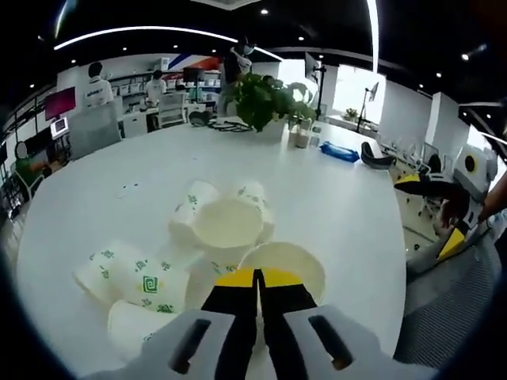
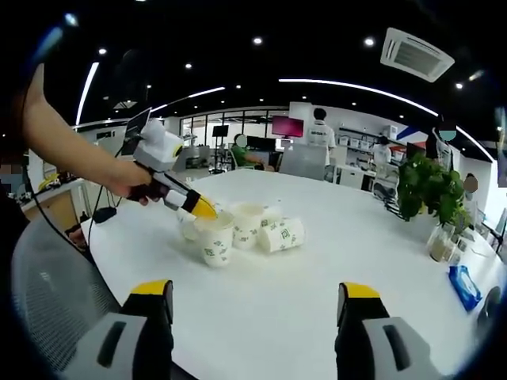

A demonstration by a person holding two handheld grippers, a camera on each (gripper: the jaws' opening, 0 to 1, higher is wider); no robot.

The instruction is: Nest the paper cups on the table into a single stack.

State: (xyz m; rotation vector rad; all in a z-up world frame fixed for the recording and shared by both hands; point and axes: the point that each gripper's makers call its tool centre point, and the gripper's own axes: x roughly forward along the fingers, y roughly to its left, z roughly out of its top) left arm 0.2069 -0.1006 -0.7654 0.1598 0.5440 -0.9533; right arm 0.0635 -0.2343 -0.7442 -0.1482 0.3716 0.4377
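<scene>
Beside the upright cup (image 2: 215, 240), cups (image 1: 131, 277) are left scattered, unnested; its rim is pinched by the left claw (image 1: 257, 277); the right claw (image 2: 257, 305) is held agape.

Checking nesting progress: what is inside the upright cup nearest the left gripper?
In the left gripper view, the upright cup shows a bare pale inner wall; the shut left gripper covers its near rim and bottom, so any contents there stay hidden.

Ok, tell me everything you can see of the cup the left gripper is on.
The nearest paper cup is white with green print and stands upright, mouth open, at the front of the cup cluster on the white table. The left gripper, jaws together, meets its near rim; whether it pinches the wall is unclear. Its neighbours press close.
</scene>
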